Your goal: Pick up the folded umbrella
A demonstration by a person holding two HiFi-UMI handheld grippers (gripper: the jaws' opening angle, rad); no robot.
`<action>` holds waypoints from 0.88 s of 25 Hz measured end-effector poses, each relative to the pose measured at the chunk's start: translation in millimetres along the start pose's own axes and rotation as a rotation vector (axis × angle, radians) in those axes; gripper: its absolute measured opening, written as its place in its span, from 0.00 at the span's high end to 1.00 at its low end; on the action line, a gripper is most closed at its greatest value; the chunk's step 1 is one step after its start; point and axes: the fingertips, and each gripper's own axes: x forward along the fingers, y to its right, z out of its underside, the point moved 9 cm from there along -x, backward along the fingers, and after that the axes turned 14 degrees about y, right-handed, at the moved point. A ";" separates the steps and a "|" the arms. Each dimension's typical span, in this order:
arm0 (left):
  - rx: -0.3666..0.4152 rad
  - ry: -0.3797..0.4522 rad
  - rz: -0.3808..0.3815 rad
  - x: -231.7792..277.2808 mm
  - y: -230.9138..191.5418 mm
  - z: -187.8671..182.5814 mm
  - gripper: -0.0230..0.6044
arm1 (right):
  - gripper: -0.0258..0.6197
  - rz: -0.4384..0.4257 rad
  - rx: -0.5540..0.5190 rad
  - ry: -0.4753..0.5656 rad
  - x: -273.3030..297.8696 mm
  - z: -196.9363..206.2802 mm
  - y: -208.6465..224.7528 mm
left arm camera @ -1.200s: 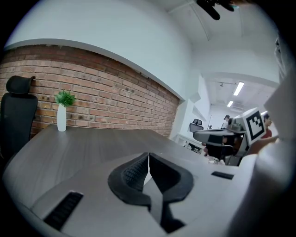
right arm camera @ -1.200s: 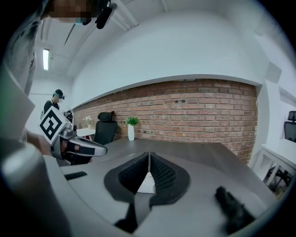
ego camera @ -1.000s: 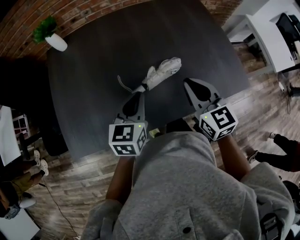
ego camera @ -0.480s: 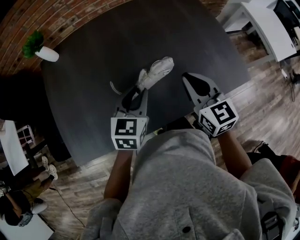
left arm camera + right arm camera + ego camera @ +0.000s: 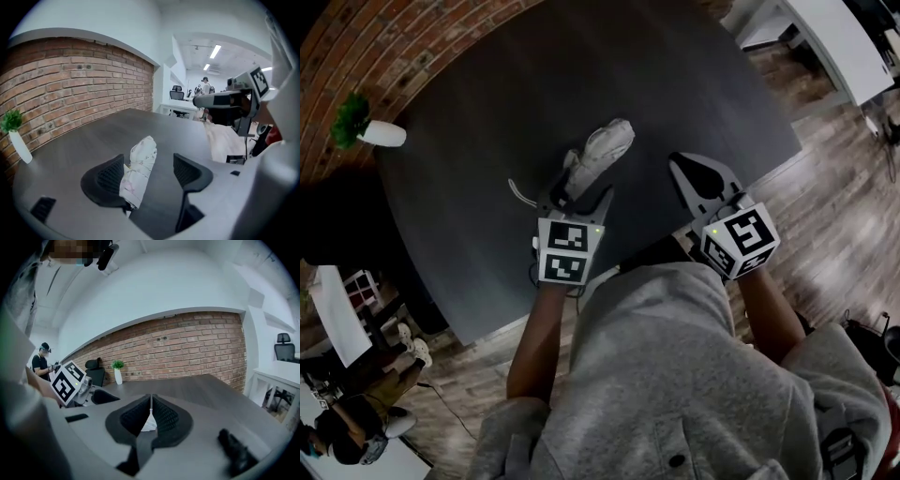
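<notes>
Umbrella (image 5: 600, 150) shows its strap (image 5: 517, 191) in head view, not left gripper view.

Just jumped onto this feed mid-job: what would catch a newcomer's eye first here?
The pale folded umbrella lying on the dark table, mid-frame in the head view. The left gripper straddles its near end; its fingers have just been opening and are not clamped on it. The right gripper sits to its right, fingers together. A plant in a white vase stands at the table's far left corner, by the brick wall.

The folded umbrella (image 5: 600, 155) lies on the table (image 5: 487, 98), plant (image 5: 373, 132) at its left edge.
</notes>
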 end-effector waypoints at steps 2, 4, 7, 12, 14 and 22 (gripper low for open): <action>0.017 -0.033 0.007 12.7 -2.3 1.8 0.44 | 0.91 0.011 0.009 -0.003 -2.1 1.8 7.4; 0.034 -0.062 0.014 24.7 -5.7 2.9 0.43 | 0.91 0.025 0.020 -0.005 -3.6 4.0 14.4; 0.053 -0.094 0.028 42.7 -9.9 7.0 0.41 | 0.91 0.044 0.036 -0.009 -6.3 8.1 25.2; 0.066 -0.176 0.047 70.3 -18.4 18.5 0.37 | 0.91 0.054 0.061 -0.020 -5.9 13.8 40.2; 0.066 -0.210 0.058 78.5 -23.1 25.1 0.36 | 0.91 0.055 0.068 -0.023 -4.3 15.6 45.1; 0.074 -0.370 0.132 104.7 -27.7 47.8 0.35 | 0.91 0.051 0.095 -0.028 6.2 20.0 59.5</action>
